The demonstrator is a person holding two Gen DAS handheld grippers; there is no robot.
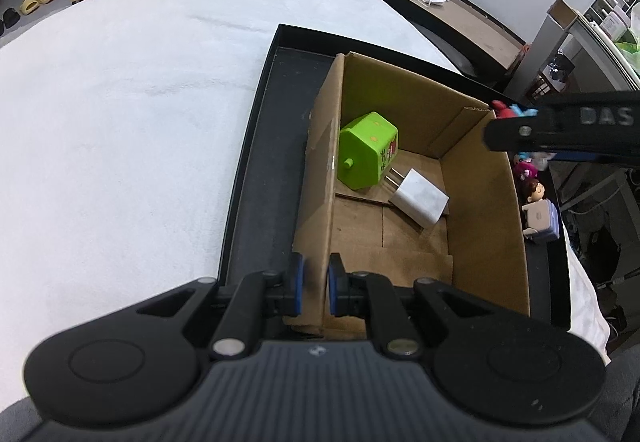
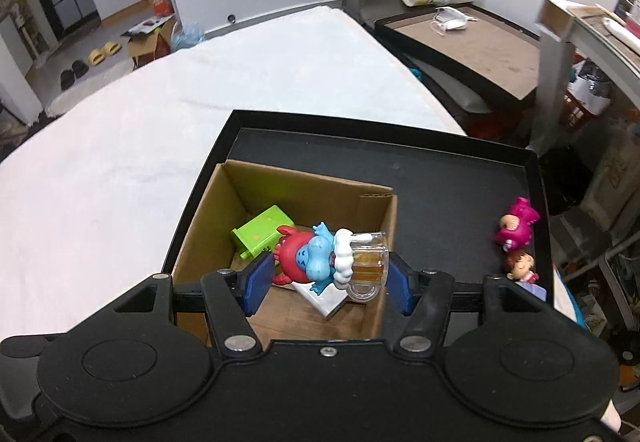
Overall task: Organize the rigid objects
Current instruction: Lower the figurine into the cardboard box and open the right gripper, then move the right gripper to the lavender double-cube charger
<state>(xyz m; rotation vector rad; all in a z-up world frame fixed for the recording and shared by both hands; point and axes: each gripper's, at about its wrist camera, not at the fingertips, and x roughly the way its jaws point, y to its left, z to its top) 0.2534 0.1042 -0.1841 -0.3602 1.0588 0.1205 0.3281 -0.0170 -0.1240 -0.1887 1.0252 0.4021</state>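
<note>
A cardboard box (image 1: 480, 202) stands in a black tray (image 1: 260, 178). Inside it lie a green hexagonal toy (image 1: 366, 150) and a white charger plug (image 1: 420, 198). My left gripper (image 1: 315, 288) is shut on the box's near left wall (image 1: 316, 226). My right gripper (image 2: 326, 276) is shut on a red-and-blue figurine with a clear beer mug (image 2: 332, 260) and holds it above the box (image 2: 208, 226). The right gripper also shows in the left wrist view (image 1: 520, 130), over the box's far right corner.
A pink figurine (image 2: 516, 224) and a brown-haired doll figurine (image 2: 520, 266) lie in the tray's right part (image 2: 460, 194). The tray sits on a white cloth-covered table (image 1: 120, 102). A dark side table (image 2: 472, 42) with a mask stands beyond.
</note>
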